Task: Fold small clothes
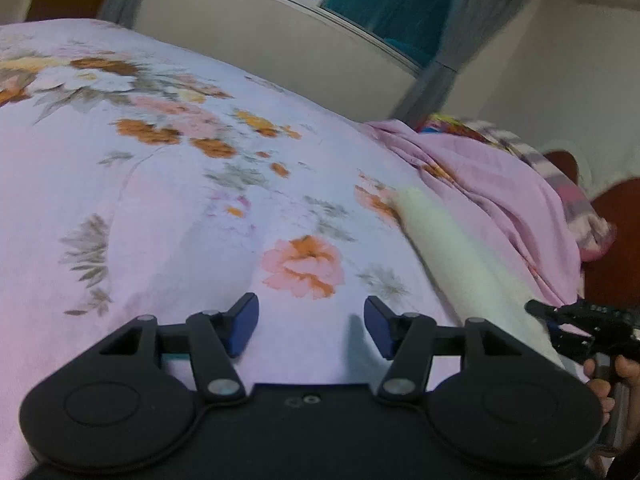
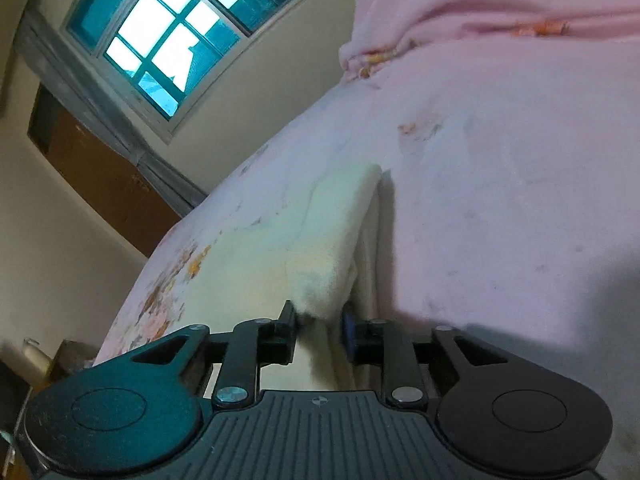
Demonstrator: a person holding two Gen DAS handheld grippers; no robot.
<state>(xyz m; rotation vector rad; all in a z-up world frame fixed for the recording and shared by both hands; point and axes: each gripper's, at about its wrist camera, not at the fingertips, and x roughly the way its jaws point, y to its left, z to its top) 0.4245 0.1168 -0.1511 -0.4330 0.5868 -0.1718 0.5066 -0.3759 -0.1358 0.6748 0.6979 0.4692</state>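
A cream fleecy cloth (image 1: 452, 256) lies on the pink floral bedsheet (image 1: 168, 184), right of my left gripper. My left gripper (image 1: 311, 320) hovers low over the sheet, open, with nothing between its blue pads. In the right wrist view the cream cloth (image 2: 304, 232) is folded over itself, and its near corner sits between the fingers of my right gripper (image 2: 318, 322), which is shut on it. From the left wrist view my right gripper (image 1: 538, 310) shows at the cloth's near right edge, held by a hand (image 1: 624, 368).
A bunched pink blanket (image 1: 500, 184) and a striped colourful cloth (image 1: 576, 200) lie behind the cream cloth. A red-brown headboard (image 1: 616, 248) stands at the right. A window (image 2: 168, 36) and a brown cupboard (image 2: 100, 168) are beyond the bed.
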